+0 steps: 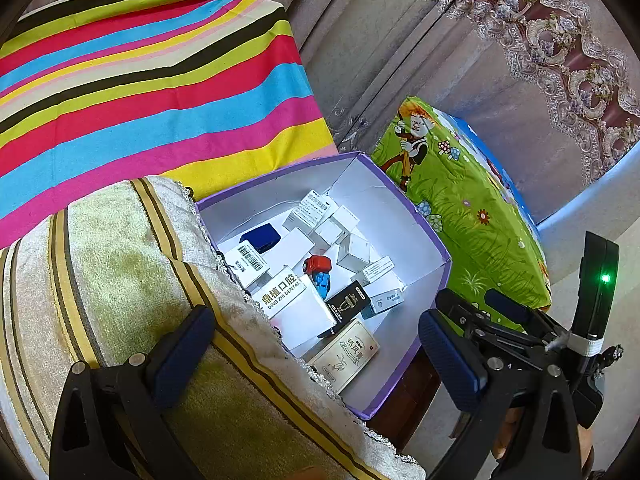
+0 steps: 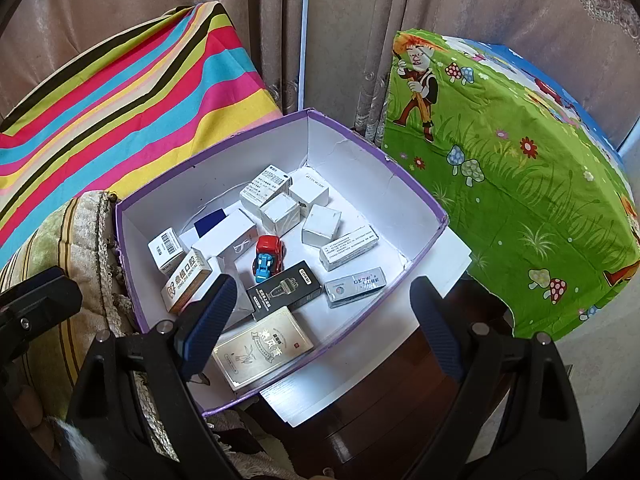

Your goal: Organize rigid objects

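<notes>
Tongs first: my left gripper gapes wide and empty above the towel-draped cushion; my right gripper is spread equally wide, holding nothing, over the purple-rimmed box. Inside I see small cartons, a black carton and a red-and-blue toy car.

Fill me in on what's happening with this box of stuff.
A person holds a gripper in each hand above an open purple-rimmed cardboard box. The left gripper and right gripper are both open and hold nothing. The box contains many small white cartons, a black rectangular carton, a beige flat carton and a red and blue toy car, lying in a loose jumble. Nothing has been picked up at this moment.
</notes>
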Demonstrator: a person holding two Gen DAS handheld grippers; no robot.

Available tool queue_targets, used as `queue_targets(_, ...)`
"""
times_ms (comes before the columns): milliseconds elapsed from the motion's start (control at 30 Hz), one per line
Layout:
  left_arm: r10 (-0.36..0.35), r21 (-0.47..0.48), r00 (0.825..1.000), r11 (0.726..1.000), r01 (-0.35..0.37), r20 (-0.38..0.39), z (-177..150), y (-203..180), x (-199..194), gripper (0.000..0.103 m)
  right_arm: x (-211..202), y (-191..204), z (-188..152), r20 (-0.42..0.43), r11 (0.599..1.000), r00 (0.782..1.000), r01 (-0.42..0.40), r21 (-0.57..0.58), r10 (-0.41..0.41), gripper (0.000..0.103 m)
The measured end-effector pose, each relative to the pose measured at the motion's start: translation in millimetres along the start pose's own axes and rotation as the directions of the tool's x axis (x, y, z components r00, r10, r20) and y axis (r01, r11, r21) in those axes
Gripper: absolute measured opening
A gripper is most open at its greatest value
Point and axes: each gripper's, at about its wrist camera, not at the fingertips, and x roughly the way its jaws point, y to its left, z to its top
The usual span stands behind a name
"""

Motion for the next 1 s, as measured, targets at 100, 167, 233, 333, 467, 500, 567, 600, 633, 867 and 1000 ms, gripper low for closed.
queue_targets(100, 0.0, 0.0, 1.0, 1.0, 0.0, 0.0, 0.1, 0.0, 0.1, 0.103, -0.4, 0.0, -0.4, 0.0, 1.0, 1.0, 0.0, 0.001, 0.0, 0.09)
queue_targets(167, 0.0, 0.0, 1.0, 1.0, 0.0, 0.0, 0.1, -0.1, 0.2, 0.103, -0.1, 0.0, -0.4, -0.002, 1.0, 1.0, -0.002, 0.002, 0.002, 0.09)
queue_targets(233, 0.0, 0.0, 1.0, 1.0, 0.0, 0.0, 0.1, 0.0, 0.2, 0.103, 0.2, 0.1, -0.3, -0.003, 1.0, 1.0, -0.003, 0.002, 0.003, 0.09)
queue_targets(333, 0.001, 0.0, 1.0, 1.0, -0.001, 0.0, 0.0, 0.1, 0.3, 0.103, 0.1, -0.3, 0.0, -0.002, 1.0, 1.0, -0.004, 0.002, 0.004, 0.09)
queue_targets(467, 0.014, 0.0, 1.0, 1.0, -0.014, -0.006, 1.5, 0.2, 1.4, 0.103, 0.6, -1.3, 0.1, -0.004, 1.0, 1.0, -0.006, 0.005, 0.006, 0.09)
queue_targets(500, 0.02, 0.001, 1.0, 1.0, -0.02, -0.008, 2.1, -0.7, 2.1, 0.103, 0.8, -1.6, -0.1, -0.006, 1.0, 1.0, -0.007, 0.006, 0.007, 0.09)
queue_targets(567, 0.038, 0.005, 0.999, 0.999, -0.038, -0.013, 3.2, -2.7, 4.1, 0.103, 1.6, -2.7, -0.4, -0.011, 1.0, 1.0, -0.014, 0.011, 0.014, 0.09)
queue_targets(600, 0.047, 0.009, 0.999, 0.999, -0.046, -0.015, 3.6, -3.7, 5.2, 0.103, 2.3, -3.6, -0.8, -0.014, 1.0, 1.0, -0.017, 0.016, 0.017, 0.09)
queue_targets(633, 0.053, 0.011, 0.998, 0.999, -0.053, -0.017, 3.8, -4.5, 6.1, 0.103, 2.6, -3.9, -1.1, -0.015, 1.0, 1.0, -0.017, 0.018, 0.017, 0.09)
queue_targets(867, 0.066, 0.01, 0.998, 0.998, -0.065, -0.02, 4.4, -5.5, 7.7, 0.103, 3.9, -8.1, -2.3, -0.019, 0.999, 1.0, -0.021, 0.028, 0.022, 0.09)
queue_targets(1000, 0.076, 0.013, 0.997, 0.997, -0.076, -0.019, 3.9, -6.2, 8.1, 0.103, 6.6, -9.9, -2.7, -0.028, 0.999, 0.999, -0.033, 0.037, 0.034, 0.09)
